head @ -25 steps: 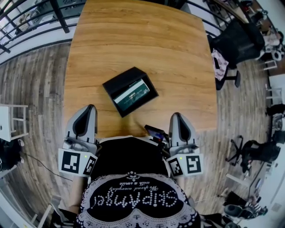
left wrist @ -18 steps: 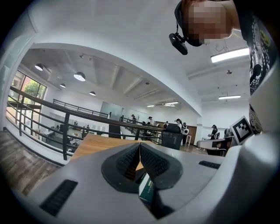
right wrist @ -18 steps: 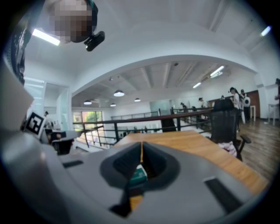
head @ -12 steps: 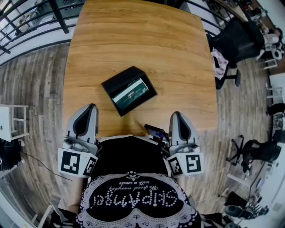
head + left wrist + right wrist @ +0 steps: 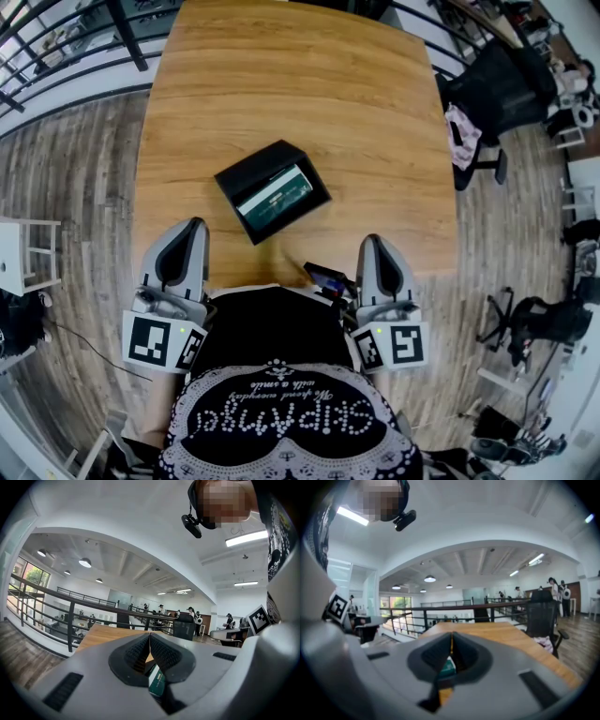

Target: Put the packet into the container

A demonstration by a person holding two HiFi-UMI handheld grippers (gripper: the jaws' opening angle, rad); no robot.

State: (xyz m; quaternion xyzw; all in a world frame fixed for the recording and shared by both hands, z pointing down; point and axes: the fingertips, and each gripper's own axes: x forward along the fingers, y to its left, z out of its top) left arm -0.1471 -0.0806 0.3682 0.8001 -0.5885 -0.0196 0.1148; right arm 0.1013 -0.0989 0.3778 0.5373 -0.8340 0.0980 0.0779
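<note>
I am holding both tools low over the near edge of the table (image 5: 300,84), well apart from each other. The left tool (image 5: 191,227) is staying clenched on nothing, its jaws pressing together, and the right tool (image 5: 373,242) is doing the same. The green packet (image 5: 275,197) is lying inside the black container (image 5: 251,171), which is sitting on the table ahead, between the two tools.

No visible change to container (image 5: 251,170)
</note>
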